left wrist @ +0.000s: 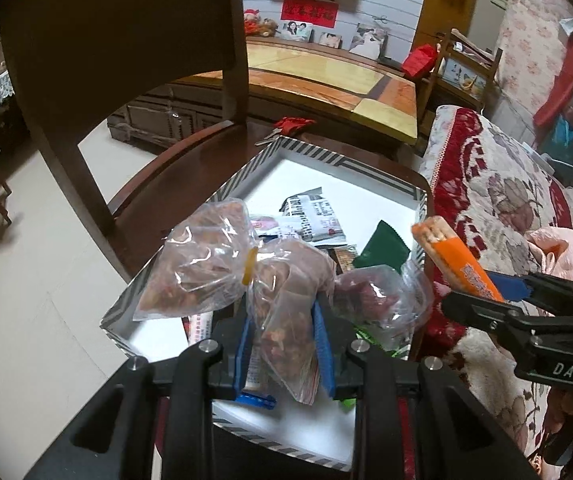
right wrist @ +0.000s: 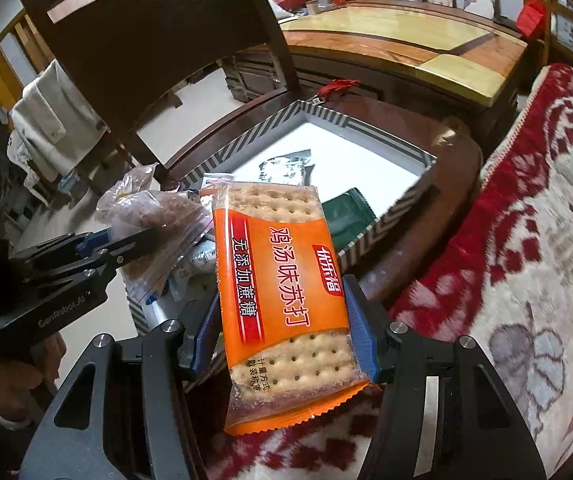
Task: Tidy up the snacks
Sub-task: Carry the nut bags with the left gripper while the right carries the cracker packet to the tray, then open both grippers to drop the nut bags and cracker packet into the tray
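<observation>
Over the striped box (left wrist: 222, 196) on the chair seat, the left gripper (left wrist: 284, 344) pinches a clear bag of reddish snacks (left wrist: 282, 280) tied with a yellow band, while beside it the right gripper (right wrist: 282, 336) clamps an orange cracker packet (right wrist: 282, 280) near the floral blanket (right wrist: 526, 280).

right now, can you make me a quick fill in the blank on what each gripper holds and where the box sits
1. The left gripper is shut on a clear ____ of reddish-brown dried snacks.
2. The right gripper grips a pack of soda crackers whose wrapper is ____.
3. The white box with the striped rim rests on a wooden ____.

Missing words: bag; orange; chair
</observation>
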Available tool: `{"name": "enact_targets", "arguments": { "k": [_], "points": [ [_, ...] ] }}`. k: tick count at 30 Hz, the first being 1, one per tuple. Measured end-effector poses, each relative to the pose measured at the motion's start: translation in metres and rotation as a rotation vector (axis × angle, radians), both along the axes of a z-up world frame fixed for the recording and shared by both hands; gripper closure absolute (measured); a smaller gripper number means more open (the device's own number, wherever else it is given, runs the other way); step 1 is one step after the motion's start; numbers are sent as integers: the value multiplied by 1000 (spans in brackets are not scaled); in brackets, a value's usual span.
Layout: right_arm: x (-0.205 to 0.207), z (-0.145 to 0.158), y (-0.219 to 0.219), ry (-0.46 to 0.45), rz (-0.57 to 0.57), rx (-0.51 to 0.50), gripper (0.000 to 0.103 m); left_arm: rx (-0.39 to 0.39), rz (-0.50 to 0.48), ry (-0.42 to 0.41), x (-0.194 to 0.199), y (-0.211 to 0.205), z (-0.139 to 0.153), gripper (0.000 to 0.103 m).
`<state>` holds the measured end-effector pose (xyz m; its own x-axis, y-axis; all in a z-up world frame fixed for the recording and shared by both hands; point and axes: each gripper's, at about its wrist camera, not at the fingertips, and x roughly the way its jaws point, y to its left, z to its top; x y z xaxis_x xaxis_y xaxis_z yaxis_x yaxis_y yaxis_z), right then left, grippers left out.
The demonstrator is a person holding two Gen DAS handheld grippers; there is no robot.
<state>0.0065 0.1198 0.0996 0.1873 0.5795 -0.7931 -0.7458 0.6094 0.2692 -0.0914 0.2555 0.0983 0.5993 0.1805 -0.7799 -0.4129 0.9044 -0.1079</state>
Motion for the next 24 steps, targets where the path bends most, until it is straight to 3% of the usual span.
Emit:
{"name": "enact_targets", "arguments": {
  "k": [24],
  "points": [
    [33,-31,79,-40,12,-154,50,-13,22,32,15,11,-22,73]
  ]
}}
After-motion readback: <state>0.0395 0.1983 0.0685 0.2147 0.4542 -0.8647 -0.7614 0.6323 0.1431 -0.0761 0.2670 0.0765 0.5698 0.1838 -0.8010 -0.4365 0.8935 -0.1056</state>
